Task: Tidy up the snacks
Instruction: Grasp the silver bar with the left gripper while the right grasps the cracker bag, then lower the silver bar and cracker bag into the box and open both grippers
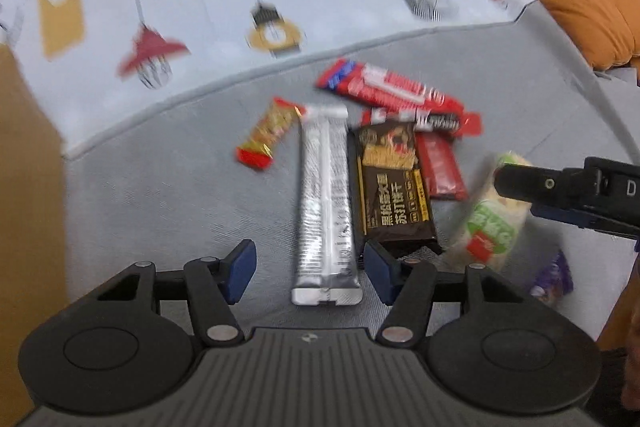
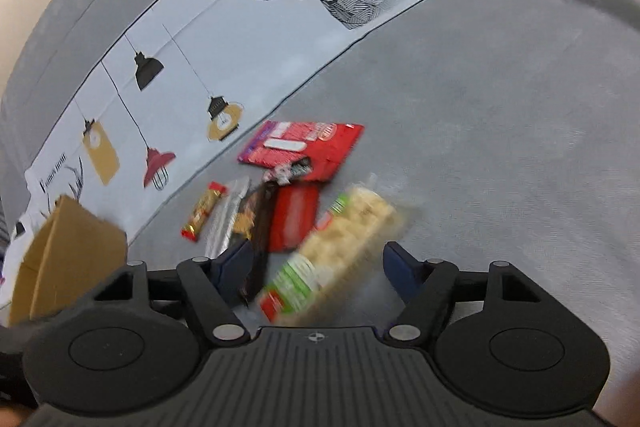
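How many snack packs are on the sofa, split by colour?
Red: 3, the big red pack, dark-banded red pack and plain red pack
Gold-and-red bar: 1
Silver pack: 1
Dark brown pack: 1
Green-and-cream pack: 1
Purple pack: 1
Total: 8

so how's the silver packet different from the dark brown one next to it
The silver packet is long, narrow and shiny with fine print; the brown packet is shorter, wider and matte, with a food picture and yellow lettering. The silver packet reaches nearer, between the left gripper's open fingers; the brown packet ends by the right-hand finger. Both lie flat, side by side.
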Tool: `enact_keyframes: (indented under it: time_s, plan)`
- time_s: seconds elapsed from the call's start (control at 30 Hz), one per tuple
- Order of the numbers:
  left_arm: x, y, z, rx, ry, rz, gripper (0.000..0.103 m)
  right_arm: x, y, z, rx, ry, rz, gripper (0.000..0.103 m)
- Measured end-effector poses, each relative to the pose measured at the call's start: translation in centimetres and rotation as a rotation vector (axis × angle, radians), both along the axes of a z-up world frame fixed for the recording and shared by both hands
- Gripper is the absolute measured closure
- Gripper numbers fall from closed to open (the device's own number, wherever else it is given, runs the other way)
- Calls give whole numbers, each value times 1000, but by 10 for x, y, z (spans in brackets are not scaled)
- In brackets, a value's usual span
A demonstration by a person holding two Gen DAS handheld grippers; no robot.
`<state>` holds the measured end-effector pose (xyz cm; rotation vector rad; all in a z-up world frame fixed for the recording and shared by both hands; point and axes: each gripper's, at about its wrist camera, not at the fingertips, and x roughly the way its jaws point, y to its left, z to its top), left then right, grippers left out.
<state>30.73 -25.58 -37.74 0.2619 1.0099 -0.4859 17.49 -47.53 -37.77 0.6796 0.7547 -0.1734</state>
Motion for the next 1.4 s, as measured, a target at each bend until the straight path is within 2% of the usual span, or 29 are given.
enact_keyframes:
  time_s: [0.03, 0.1, 0.13, 0.17, 0.2, 0.23, 0.27, 0.33, 0.4, 0.47, 0.53, 0.7, 0.87, 0.97, 1.03, 1.13, 1.27, 1.33, 1.4]
  plan:
    - [4, 0, -6, -8, 21, 5, 42, 6, 4, -3, -26, 16, 6, 28]
    - [5, -4, -8, -9, -2, -20, 48, 21, 14, -15, -63, 77, 40, 28]
    - [6, -8, -6, -16, 7, -34, 71, 26, 19, -17, -101, 75, 49, 28]
    - [6, -10, -2, -24, 23, -34, 75, 30, 24, -16, -145, 82, 66, 31]
    - [6, -10, 0, -22, 34, -24, 76, 34, 29, -16, -183, 93, 78, 35]
    - [3, -11, 1, -8, 31, -16, 78, 36, 32, -16, -223, 104, 75, 50]
    - [1, -12, 3, 7, 22, -10, 79, 33, 31, -12, -245, 109, 64, 55]
    - [-3, -9, 8, 35, 14, 11, 79, 30, 23, -8, -210, 99, 48, 60]
    - [-5, 2, 21, 16, 16, 37, 80, 26, 21, -4, -196, 84, 36, 60]
    - [-6, 10, 40, -30, 6, 50, 80, 24, 24, 5, -226, 58, 44, 60]
    - [-14, 25, 65, -60, -38, 50, 80, 18, 29, 18, -252, 21, 54, 60]
    - [-38, 85, 146, -150, -164, 75, 80, -9, 58, 67, -346, -107, 95, 60]
    - [-67, 174, 224, -242, -294, 188, 80, -12, 130, 114, -291, -243, 247, 60]
    - [-79, 225, 249, -227, -368, 273, 80, -6, 185, 136, -241, -319, 370, 60]
    - [-78, 255, 245, -190, -367, 340, 80, 2, 225, 146, -225, -358, 451, 60]
    - [-69, 293, 214, -117, -281, 469, 80, 20, 280, 145, -192, -363, 559, 60]
    - [-66, 313, 168, 0, -223, 513, 80, 49, 334, 122, -163, -300, 662, 60]
    - [-63, 320, 154, 13, -166, 529, 79, 64, 350, 105, -144, -258, 690, 60]
    - [-63, 322, 150, 22, -131, 554, 66, 69, 353, 92, -123, -205, 689, 53]
